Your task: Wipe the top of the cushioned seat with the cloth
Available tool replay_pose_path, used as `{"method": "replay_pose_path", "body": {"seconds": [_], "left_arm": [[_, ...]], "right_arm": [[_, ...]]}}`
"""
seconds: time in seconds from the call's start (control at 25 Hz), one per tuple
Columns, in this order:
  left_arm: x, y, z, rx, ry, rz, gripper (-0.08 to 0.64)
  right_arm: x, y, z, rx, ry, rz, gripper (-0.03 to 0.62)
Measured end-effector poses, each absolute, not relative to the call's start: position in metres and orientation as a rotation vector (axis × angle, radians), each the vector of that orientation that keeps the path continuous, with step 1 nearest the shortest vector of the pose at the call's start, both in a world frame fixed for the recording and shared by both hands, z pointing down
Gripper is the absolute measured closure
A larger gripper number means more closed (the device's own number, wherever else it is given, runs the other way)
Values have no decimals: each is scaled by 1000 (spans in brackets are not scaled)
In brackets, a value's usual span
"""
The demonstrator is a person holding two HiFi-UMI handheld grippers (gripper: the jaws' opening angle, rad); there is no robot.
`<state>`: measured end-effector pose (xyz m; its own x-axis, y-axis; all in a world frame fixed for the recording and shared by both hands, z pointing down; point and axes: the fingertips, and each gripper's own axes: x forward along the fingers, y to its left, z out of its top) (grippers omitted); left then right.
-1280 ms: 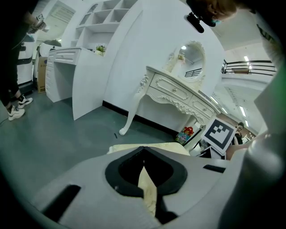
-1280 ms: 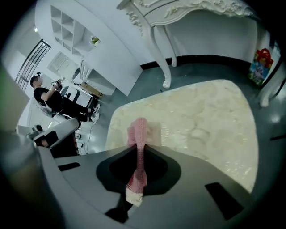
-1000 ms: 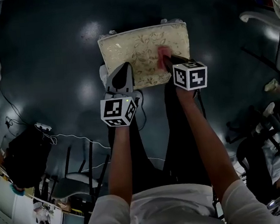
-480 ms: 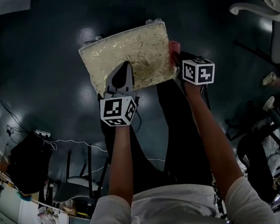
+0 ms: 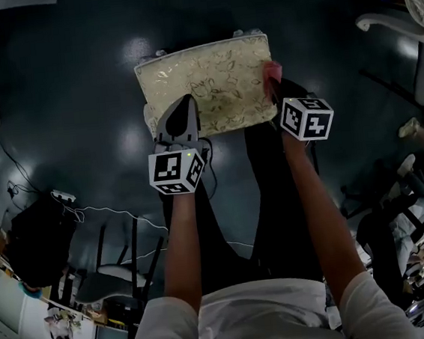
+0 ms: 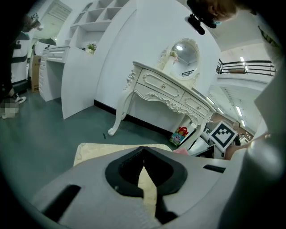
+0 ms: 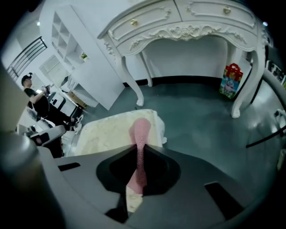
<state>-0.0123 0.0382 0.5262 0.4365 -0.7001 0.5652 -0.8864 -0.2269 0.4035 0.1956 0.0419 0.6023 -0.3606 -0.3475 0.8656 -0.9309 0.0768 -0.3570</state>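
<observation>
The cushioned seat [image 5: 207, 83] is cream with a leaf pattern and stands on the dark floor in front of me. My left gripper [image 5: 184, 106] is shut and empty, with its tips over the front part of the seat top [image 6: 107, 150]. My right gripper [image 5: 274, 85] is at the seat's right edge, shut on a pink cloth [image 5: 271, 70]. In the right gripper view the cloth [image 7: 139, 132] sticks up from between the jaws, with the seat [image 7: 109, 134] behind it and to the left.
A white carved dressing table [image 7: 187, 22] with a mirror [image 6: 184, 53] stands beyond the seat, a colourful box [image 7: 230, 80] beside one leg. Cables [image 5: 72, 202] and a chair [image 5: 121, 276] lie on the left. People and chairs [image 5: 416, 174] are at the right.
The right gripper has carried the cloth from the middle-right of the seat top to the seat's right edge. The left gripper has stayed over the front of the seat.
</observation>
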Motion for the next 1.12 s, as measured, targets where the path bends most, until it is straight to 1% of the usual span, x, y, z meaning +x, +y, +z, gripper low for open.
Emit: {"method": "replay_pose_path", "body": {"seconds": [0.12,0.36,0.48,0.6,0.72,0.84,1.0,1.12], "left_arm": [[-45,36,522,1985,-1393,328,546],[-114,51,513,1936,-1472,330,547],[-145,56,508,1926,-1495,330,546],[-166,60,508,1918,-1506,340,547],[-186,61,508,1910,-1518,347,546],[-195,62,508,1910,-1520,347,546],[-190,63,511,1902,-1512,339,548],[-173,63,514,1903,-1491,336,548]], "right_arm": [[129,46,585,1180,-1878,1312,568],[-13,80,581,967,-1959,1449,568],[-67,90,584,883,-1969,1466,568],[-105,102,594,793,-1951,1451,568],[-125,114,611,747,-1881,1469,568],[-124,120,620,757,-1841,1501,568],[-113,117,616,773,-1852,1491,568],[-95,114,613,788,-1854,1488,568]]}}
